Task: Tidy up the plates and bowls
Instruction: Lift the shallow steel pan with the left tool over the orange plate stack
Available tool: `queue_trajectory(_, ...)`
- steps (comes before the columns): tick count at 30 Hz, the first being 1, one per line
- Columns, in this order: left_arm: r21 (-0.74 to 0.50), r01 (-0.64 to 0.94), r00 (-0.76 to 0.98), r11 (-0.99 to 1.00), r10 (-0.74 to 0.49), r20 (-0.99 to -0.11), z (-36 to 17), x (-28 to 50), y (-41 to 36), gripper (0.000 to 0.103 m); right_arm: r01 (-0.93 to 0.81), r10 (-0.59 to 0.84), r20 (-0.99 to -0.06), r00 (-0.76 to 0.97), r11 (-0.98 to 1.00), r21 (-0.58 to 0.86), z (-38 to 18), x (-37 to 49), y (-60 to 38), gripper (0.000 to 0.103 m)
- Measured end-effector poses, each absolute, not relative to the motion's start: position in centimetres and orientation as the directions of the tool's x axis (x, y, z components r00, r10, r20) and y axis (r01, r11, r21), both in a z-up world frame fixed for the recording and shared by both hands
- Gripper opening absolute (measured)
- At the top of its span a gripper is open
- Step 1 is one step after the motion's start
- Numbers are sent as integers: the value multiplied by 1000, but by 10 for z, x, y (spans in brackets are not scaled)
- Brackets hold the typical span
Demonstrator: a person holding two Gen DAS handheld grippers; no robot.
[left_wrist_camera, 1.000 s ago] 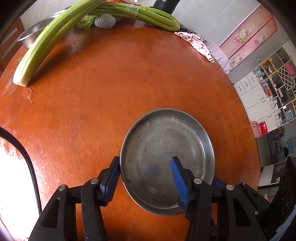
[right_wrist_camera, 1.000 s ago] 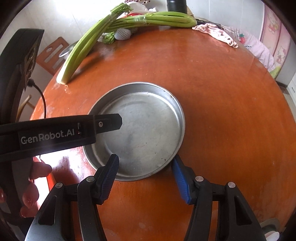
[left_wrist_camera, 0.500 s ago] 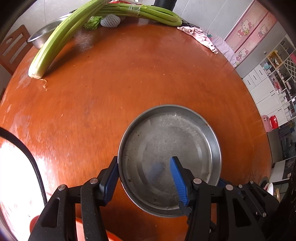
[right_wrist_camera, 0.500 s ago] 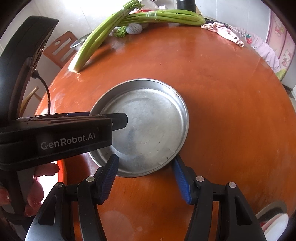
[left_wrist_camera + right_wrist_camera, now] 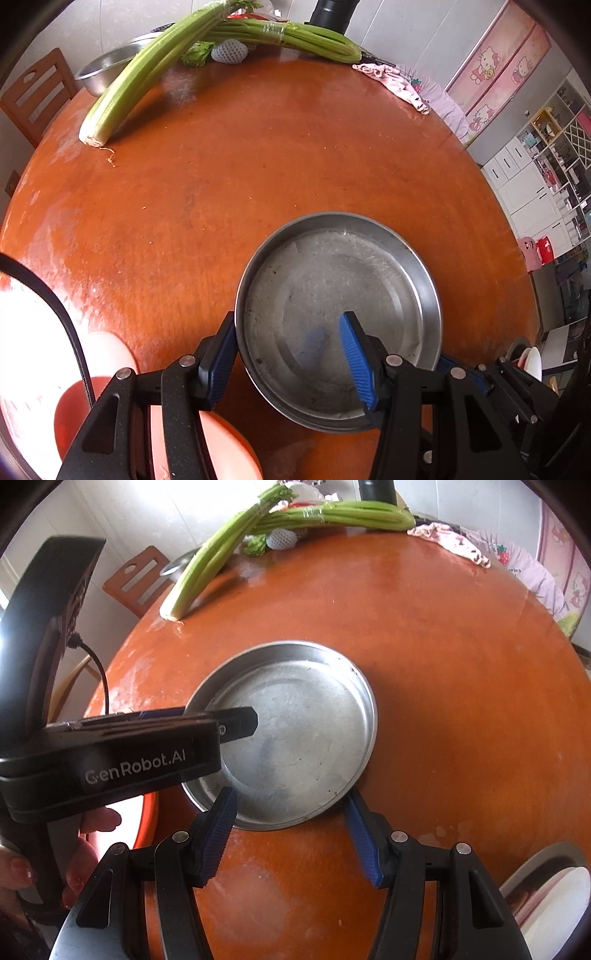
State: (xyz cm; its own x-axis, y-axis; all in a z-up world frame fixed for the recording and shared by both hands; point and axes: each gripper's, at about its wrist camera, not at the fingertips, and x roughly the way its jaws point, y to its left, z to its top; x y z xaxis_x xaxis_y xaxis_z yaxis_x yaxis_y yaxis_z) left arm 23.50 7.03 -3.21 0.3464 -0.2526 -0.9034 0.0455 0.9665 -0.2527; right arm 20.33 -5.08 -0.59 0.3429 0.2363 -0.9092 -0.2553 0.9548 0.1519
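On the round orange table (image 5: 229, 192): a shallow steel plate (image 5: 332, 295).
Your left gripper (image 5: 288, 354) straddles its scuffed, speckled near rim, apparently gripping; your right gripper (image 5: 291, 834) flanks the opposite edge, whether clamped you cannot tell. Celery (image 5: 147, 85) lies far off.

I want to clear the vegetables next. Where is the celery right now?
The celery lies along the far left edge of the round table, its stalks resting over a steel bowl, well beyond the metal plate.

Left gripper (image 5: 291, 354) tilted steeply down, jaws part-open — one finger each side of the metal pan's (image 5: 369, 280) near-left rim. Right gripper (image 5: 291, 834) likewise tilted, jaws apart.
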Motion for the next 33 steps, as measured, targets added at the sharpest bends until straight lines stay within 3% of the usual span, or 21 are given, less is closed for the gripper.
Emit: queue_trajectory(33,-286,-44,511,957,-225,-830,31,159,111,54,-399,337,-829,446,904,153,55,151,-25,62)
